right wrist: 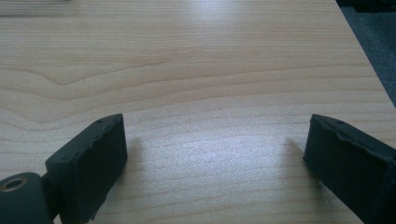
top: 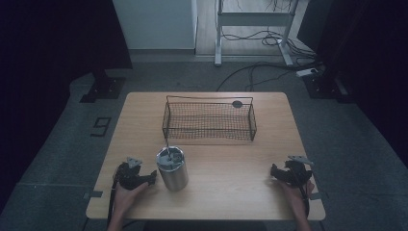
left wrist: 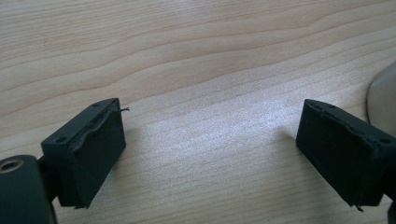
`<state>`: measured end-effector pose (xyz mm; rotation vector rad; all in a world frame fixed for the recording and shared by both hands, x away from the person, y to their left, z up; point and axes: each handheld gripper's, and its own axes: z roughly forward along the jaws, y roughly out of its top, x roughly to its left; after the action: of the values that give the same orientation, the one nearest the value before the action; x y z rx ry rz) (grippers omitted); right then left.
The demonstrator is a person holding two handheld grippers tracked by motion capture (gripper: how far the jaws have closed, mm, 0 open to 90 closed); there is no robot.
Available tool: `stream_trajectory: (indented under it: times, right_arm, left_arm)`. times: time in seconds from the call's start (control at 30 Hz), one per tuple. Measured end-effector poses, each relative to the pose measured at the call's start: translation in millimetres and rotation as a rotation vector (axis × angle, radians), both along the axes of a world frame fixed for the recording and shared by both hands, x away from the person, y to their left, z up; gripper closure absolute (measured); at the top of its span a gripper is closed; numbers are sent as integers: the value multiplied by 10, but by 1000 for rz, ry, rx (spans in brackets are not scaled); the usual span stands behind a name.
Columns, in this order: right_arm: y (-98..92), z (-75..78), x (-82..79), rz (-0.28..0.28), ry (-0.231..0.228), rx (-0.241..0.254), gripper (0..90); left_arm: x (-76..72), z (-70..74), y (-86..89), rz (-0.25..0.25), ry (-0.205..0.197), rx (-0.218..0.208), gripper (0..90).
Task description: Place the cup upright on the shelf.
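Steel tumbler [top: 172, 169] stands upright on the table [top: 226, 173], at about 7 o'clock from the table's middle, near the front edge. Its lid is on top, with a thin straw or stick rising from it toward 12 o'clock; can't tell which. In the left gripper view a sliver of the tumbler's curved grey side [left wrist: 384, 95] shows at 3 o'clock, just past the right-hand jaw.

Left tongs [top: 150, 177] lie on the table at 9 o'clock of the tumbler, just beside it, tips pointing toward it; contact can't be judged from the high view. Jaws spread wide, nothing between them but bare wood [left wrist: 210, 135]. The person's left hand [top: 126, 192] grips them from 6 o'clock.

Right tongs [top: 273, 174] sit at about 4 o'clock on the table, well apart from the tumbler, held by the right hand [top: 294, 192]. Jaws also spread wide over bare wood grain [right wrist: 215, 140], pinching nothing.

Wire basket [top: 209, 120] sits at 12 o'clock of the tumbler, toward the far side of the table, long side across. A small dark round object [top: 237, 104] rests near the basket's far right corner; whether it's inside or behind can't be told.
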<state>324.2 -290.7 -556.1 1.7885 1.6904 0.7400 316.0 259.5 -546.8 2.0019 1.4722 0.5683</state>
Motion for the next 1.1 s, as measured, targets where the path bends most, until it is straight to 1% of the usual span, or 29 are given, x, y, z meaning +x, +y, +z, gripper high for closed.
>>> stream_trajectory:
  times: [0.4,0.53,0.57,0.6,0.7,0.73,0.83,0.9,0.93,0.97,1.0,1.03,1.1]
  right_arm:
    - [0,0,0,0,0,0,57]
    - [0,0,0,0,0,0,58]
    - [0,1,0,0,1,0,57]
    - [0,1,0,0,1,0,57]
    - [0,1,0,0,1,0,58]
    - [0,1,0,0,1,0,58]
    - [0,1,0,0,1,0,57]
    - [0,0,0,0,0,0,58]
    - [0,0,0,0,0,0,58]
    - [0,0,0,0,0,0,57]
    - [0,0,0,0,0,0,58]
    - [0,0,0,0,0,0,58]
    - [0,0,0,0,0,0,57]
  left_arm:
    - [-1,0,0,0,0,-1,79]
    - [-13,2,3,11,-5,-10,89]
    - [-28,9,15,16,-11,-29,89]
    - [-38,21,20,25,-21,-34,89]
    - [-74,89,41,31,-50,-50,90]
    - [-74,89,41,31,-50,-50,91]
    - [-127,167,65,34,-73,-77,91]
    - [-195,254,78,28,-94,-105,91]
    - [-195,254,78,28,-94,-105,91]
    - [-260,334,71,20,-117,-116,90]
    - [-260,334,71,20,-117,-116,90]
    - [-319,404,64,6,-133,-129,89]
    - [-367,461,56,-3,-143,-140,85]
